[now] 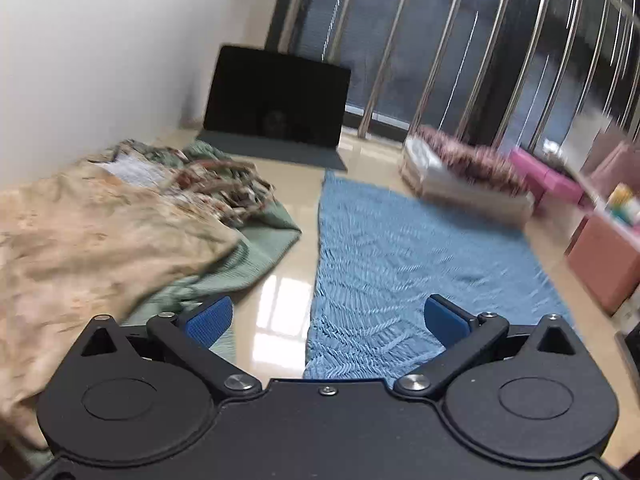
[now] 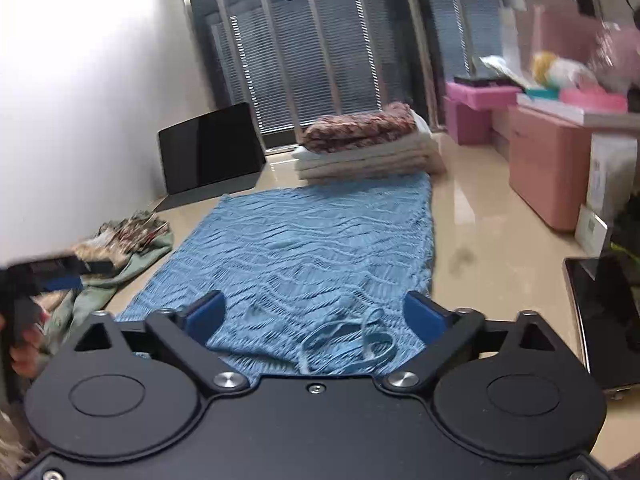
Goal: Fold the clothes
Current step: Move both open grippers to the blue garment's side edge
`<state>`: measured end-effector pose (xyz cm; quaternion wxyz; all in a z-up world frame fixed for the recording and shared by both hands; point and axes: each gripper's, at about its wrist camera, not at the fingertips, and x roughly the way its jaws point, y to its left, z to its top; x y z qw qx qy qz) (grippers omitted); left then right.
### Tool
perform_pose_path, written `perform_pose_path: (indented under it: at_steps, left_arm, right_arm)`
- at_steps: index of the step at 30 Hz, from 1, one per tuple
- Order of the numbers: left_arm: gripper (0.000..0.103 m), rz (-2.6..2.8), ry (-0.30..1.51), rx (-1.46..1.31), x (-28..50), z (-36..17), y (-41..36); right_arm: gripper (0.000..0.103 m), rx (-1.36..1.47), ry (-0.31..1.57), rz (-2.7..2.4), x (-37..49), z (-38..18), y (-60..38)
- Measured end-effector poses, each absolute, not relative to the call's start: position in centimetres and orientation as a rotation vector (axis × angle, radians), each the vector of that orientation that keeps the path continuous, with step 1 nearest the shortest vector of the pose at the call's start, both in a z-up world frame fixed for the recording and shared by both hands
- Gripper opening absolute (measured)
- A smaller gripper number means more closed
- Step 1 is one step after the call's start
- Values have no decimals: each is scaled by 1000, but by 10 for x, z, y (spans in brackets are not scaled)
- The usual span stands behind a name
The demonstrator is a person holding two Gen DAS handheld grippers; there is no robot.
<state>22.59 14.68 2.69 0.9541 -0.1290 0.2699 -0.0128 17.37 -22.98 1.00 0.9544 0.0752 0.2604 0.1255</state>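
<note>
Spread flat on the floor, long and blue: the garment, running toward 12 o'clock, straps bunched at 6. Looks soft, light, stretchy knit; likely to sag and drag, so best pinched at corners or hem. At 9 o'clock, an unfolded pile. At 12, a folded stack. Left gripper spread wide, holding nothing. Right gripper likewise wide, over the straps, not pressing.
</note>
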Motion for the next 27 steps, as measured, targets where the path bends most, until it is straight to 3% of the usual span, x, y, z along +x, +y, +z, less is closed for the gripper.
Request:
perform_pose_path:
  at_steps: [13, 27]
  left_arm:
    - [103, 22, 557, -219, 143, 19, 158]
    - [103, 7, 546, -144, 114, 10, 167]
  right_arm:
    - [103, 7, 573, 366, 143, -14, -161]
    - [103, -70, 560, 452, 130, -21, -114]
